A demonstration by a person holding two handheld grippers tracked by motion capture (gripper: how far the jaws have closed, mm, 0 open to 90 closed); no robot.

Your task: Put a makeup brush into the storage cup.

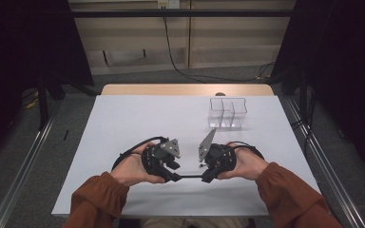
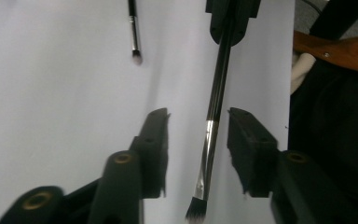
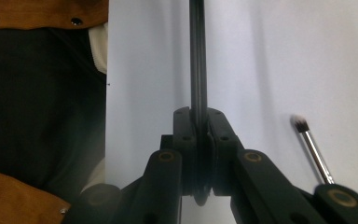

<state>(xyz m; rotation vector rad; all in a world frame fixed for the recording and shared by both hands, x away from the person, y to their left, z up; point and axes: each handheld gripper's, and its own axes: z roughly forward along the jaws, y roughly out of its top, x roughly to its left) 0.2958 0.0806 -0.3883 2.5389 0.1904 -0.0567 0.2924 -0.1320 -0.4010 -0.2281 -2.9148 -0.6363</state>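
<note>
one brush (image 2: 214,107) lies between left claw (image 2: 198,140) jaws.

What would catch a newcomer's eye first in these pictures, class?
A long black makeup brush spans the gap between the two hand-held tools near the table's front edge: the right tool is clamped on its handle, while the left tool stands open around its silver collar. A clear divided box stands farther back on the white table, and a smaller brush lies nearby.
</note>
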